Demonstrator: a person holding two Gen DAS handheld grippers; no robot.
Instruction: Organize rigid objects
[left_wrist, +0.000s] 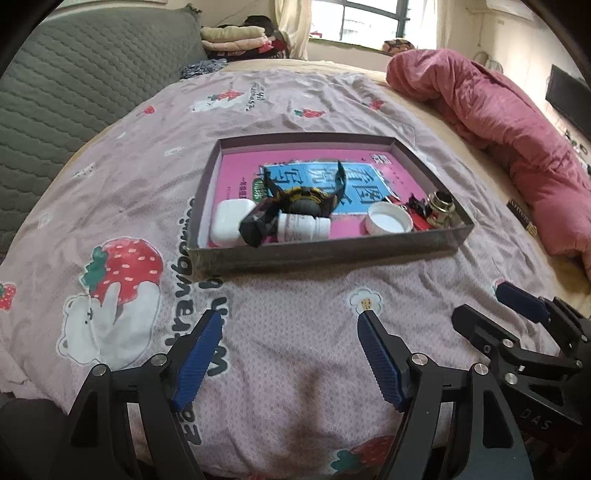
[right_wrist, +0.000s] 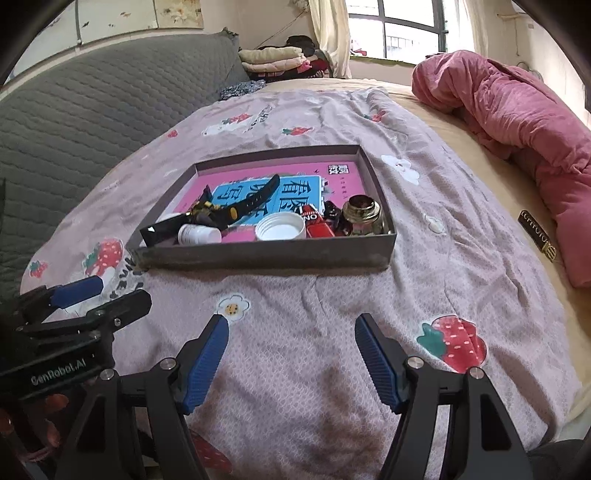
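A shallow grey box (left_wrist: 325, 254) is set on a pink strawberry-print bedsheet (left_wrist: 295, 302), and the small hard items are gathered along its near wall, presumably so that loose things are kept in one place: a white case (left_wrist: 231, 223), a white bottle (left_wrist: 303, 227) lying on its side, a white cap (left_wrist: 388, 218) turned open side up, a black watch (left_wrist: 306, 199) with its straps curled upward, a brass-coloured jar (left_wrist: 439, 208) and a red item (right_wrist: 318, 226) whose label shows only "ON". Beneath them a pink book (right_wrist: 295, 192) with large blue Chinese characters is laid flat as a floor. The left gripper (left_wrist: 290, 326) and the right gripper (right_wrist: 291, 328) are held low over the sheet, short of the box, both with jaws spread wide and nothing between them. "GenRobot.AI" is read on the left gripper's body in the right wrist view, and part of "strawberries" is printed on the sheet.
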